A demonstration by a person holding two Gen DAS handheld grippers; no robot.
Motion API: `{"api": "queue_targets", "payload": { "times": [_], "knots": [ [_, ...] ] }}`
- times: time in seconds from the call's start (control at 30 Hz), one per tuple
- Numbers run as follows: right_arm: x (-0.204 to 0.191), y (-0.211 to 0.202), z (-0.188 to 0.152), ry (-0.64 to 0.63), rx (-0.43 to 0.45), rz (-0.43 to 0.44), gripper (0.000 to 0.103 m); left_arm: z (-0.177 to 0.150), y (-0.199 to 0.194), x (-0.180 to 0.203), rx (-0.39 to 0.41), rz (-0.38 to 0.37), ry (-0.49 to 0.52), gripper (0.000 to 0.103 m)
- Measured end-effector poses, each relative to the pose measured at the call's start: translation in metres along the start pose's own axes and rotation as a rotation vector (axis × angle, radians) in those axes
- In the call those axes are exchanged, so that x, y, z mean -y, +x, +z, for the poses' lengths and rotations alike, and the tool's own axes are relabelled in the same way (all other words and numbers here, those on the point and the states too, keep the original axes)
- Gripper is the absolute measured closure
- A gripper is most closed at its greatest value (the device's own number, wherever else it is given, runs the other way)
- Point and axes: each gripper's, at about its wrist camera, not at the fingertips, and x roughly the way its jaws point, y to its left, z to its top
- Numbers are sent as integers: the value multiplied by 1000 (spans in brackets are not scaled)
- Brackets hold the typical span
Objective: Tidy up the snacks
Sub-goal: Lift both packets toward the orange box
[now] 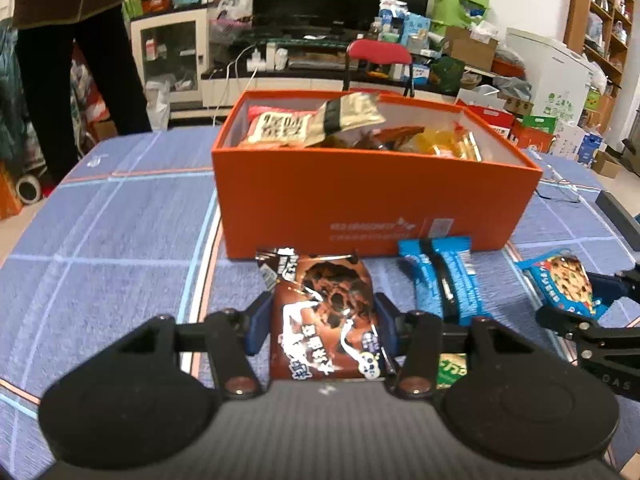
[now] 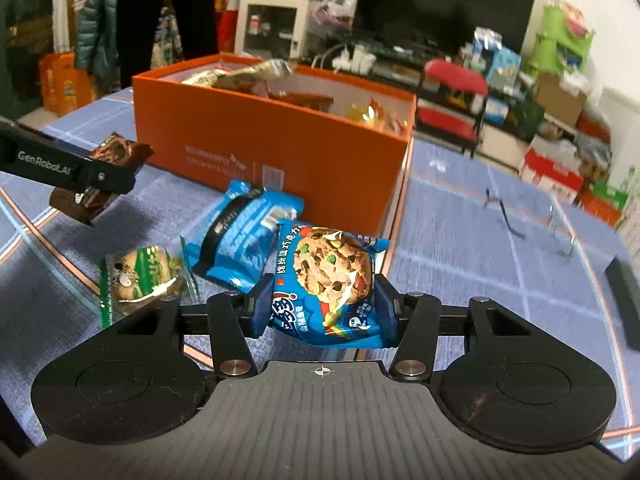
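Left tongs (image 1: 323, 320) are pinching a brown chocolate cookie pack (image 1: 326, 316), right tongs (image 2: 322, 306) are clamped on the blue chip cookie pack (image 2: 330, 280), both above the table (image 1: 120, 220).

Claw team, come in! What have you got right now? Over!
Left claw shut on brown cookie pack. Right claw shut on blue cookie pack. Orange box ahead, open. Blue wafer pack, green pack on table.
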Motion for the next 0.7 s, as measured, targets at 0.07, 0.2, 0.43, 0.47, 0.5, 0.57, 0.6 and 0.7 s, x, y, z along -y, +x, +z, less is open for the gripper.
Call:
{"api": "queue_targets", "payload": {
  "times": [0.07, 0.2, 0.43, 0.47, 0.5, 0.57, 0.6, 0.7],
  "knots": [
    [-1, -2, 2, -1, 7, 4, 66, 2, -3, 2, 7, -9, 0, 52],
    [-4, -5, 6, -1, 15, 11, 66, 7, -5, 4, -4, 25, 12, 52],
    [-3, -9, 10, 22, 22, 21, 66, 5, -1, 2, -47, 88, 23, 52],
    [-3, -10, 11, 26, 24, 25, 66, 5, -1, 1, -49, 95, 24, 52],
    [-3, -11, 12, 30, 27, 26, 66, 5, -2, 1, -48, 100, 22, 52],
    [-4, -14, 14, 36, 33, 28, 66, 6, -5, 0, -41, 115, 24, 52],
    [-4, -16, 16, 40, 37, 31, 66, 6, -7, 0, -36, 122, 25, 52],
    [-2, -20, 21, 61, 48, 45, 66, 11, -12, 1, -21, 118, 24, 52]
  ]
}}
